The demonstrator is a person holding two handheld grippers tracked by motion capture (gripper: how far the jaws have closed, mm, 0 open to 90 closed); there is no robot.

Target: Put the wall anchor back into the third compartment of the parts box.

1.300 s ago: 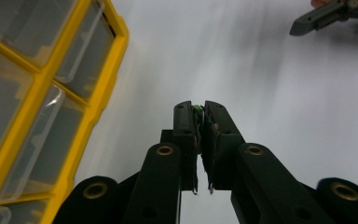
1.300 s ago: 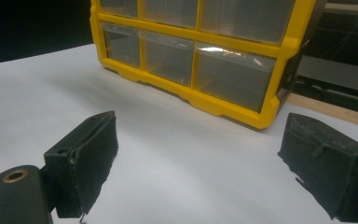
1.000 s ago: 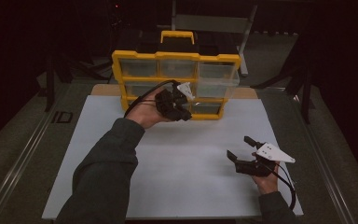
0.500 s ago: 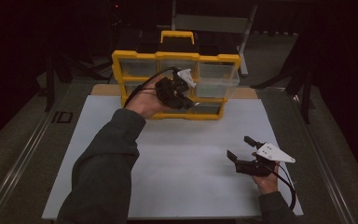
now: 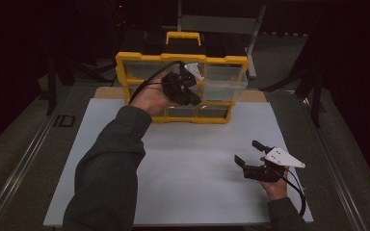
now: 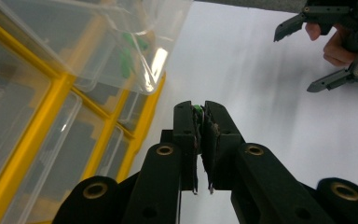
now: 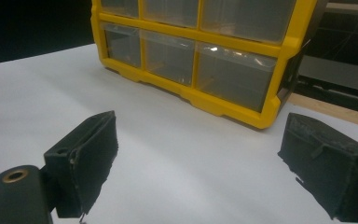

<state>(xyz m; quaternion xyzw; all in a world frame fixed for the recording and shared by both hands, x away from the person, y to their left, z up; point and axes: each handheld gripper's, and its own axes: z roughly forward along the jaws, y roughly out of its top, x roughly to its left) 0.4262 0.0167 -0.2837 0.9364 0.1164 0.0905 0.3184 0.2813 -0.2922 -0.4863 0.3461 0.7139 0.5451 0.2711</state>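
A yellow organizer [image 5: 125, 72] with clear drawers stands upright at the back of the white mat. One clear drawer [image 5: 226, 82] on its right side sticks out; in the left gripper view this drawer [image 6: 98, 32] holds small green pieces [image 6: 129, 51]. My left gripper [image 5: 195, 99] hangs in front of the organizer's middle, just left of that drawer. Its jaws are shut on a small green piece [image 6: 197, 109] at the tips of the left gripper [image 6: 198, 114]. My right gripper [image 5: 246, 151] rests open low over the mat at the front right, nothing between the jaws of the right gripper [image 7: 205, 156].
The white mat [image 5: 192, 159] covers the table between the organizer [image 7: 242, 44] and the person's side. A wooden strip [image 5: 106, 92] shows behind the mat. Dark floor and metal stands surround the table. The far right gripper [image 6: 335, 51] appears in the left gripper view.
My left hand has lifted its gripper from the organizer's lower drawers to the middle, a little to the right. The right gripper has stayed put.
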